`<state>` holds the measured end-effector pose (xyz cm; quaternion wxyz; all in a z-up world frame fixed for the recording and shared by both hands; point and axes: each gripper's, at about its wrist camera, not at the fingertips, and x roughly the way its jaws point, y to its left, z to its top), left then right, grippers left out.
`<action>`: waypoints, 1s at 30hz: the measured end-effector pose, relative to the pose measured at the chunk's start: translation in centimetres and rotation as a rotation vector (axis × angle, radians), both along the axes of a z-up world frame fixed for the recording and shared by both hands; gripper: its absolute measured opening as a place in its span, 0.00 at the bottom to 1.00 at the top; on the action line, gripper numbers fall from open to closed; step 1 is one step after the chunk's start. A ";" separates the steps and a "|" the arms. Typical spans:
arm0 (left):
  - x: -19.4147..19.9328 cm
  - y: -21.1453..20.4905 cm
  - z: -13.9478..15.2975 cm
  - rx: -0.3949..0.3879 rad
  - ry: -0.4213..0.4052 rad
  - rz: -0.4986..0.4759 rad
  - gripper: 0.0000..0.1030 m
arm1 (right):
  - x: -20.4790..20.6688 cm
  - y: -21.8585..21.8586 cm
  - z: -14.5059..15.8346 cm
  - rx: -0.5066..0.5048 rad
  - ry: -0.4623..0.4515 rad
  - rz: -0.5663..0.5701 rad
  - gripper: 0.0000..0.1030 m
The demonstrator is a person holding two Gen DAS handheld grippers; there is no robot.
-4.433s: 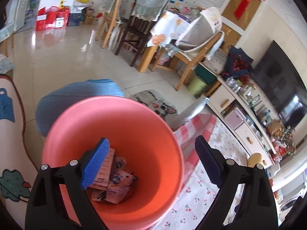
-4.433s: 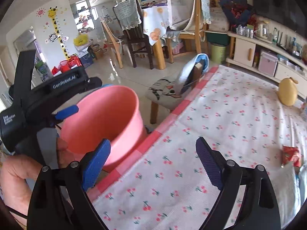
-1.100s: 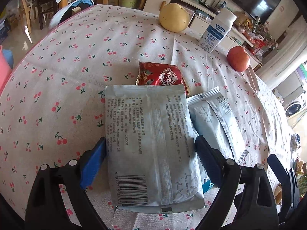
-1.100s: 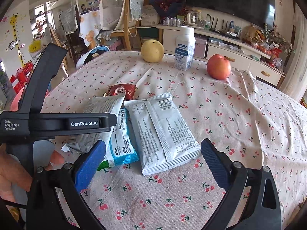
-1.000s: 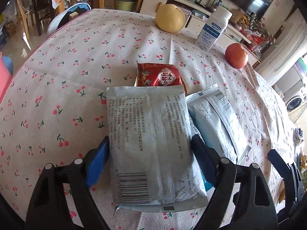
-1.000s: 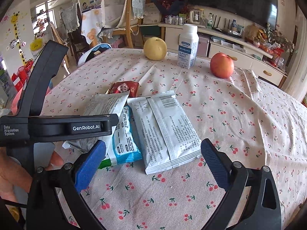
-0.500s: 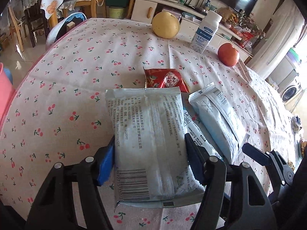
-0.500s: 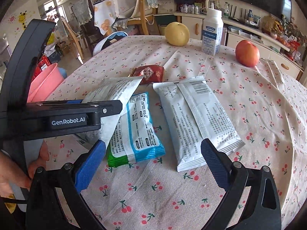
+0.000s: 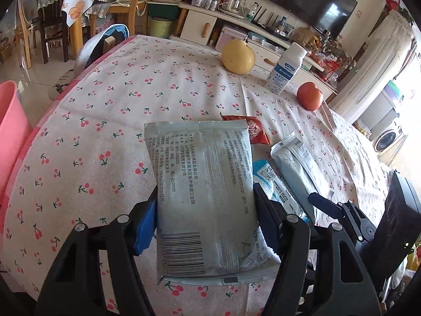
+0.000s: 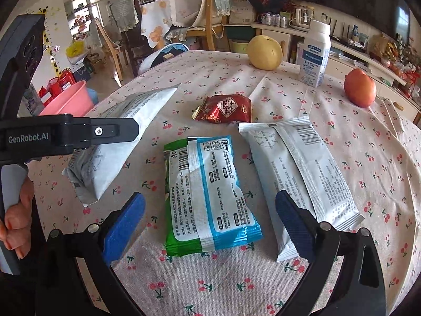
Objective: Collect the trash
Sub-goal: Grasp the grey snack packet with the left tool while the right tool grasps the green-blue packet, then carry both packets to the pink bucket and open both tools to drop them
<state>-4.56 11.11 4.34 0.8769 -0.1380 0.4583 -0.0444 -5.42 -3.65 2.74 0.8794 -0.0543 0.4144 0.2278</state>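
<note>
Left wrist view: grey pack [image 9: 202, 197] sits between the blue pads of the left gripper [image 9: 204, 218], both pads pressed against its long edges, so it is clamped. Barcode end is nearest the camera, the far end points toward the table's middle. From the right wrist view the same grey pack [image 10: 118, 142] hangs tilted, raised off the cloth, its lower corner close to the cloth; whether it touches I cannot tell.

Right gripper [image 10: 210, 223] stands wide apart, nothing between its pads. It hovers over the near end of a blue-green pack [image 10: 208, 192] lying flat on the tablecloth [image 10: 368, 144]. Just beside that, to the right and not quite touching, a white pack [image 10: 300, 168] lies flat, one corner near the right pad. A red sachet [image 10: 223, 109] lies beyond both, apart from them.

Farther back on the cloth: yellow pear [image 10: 264, 52], upright white bottle [image 10: 314, 58], red apple [image 10: 359, 90], all well apart from the packs.

Pink bin [image 10: 67, 102] stands off the table's left edge, down on the floor side. A hand [image 10: 17, 223] grips the left tool's handle at the frame's left edge. Chairs and a low cabinet stand behind the table.
</note>
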 end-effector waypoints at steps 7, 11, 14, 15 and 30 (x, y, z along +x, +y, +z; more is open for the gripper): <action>-0.1 1.7 0.3 -0.020 -0.017 0.009 0.65 | 1.1 0.9 -1.0 -0.029 0.024 0.008 0.76; -0.2 2.5 0.4 -0.027 -0.023 0.015 0.65 | 1.3 1.2 -1.2 -0.047 0.032 0.011 0.76; -0.1 3.2 0.2 -0.037 -0.017 0.019 0.65 | 1.3 1.8 -1.4 -0.089 0.025 0.017 0.76; 0.0 3.5 0.2 -0.043 -0.016 0.021 0.65 | 1.3 1.9 -1.5 -0.096 0.023 0.017 0.76; -0.3 6.5 1.1 -0.028 -0.041 0.061 0.66 | 1.2 2.0 -1.3 -0.103 0.001 -0.025 0.55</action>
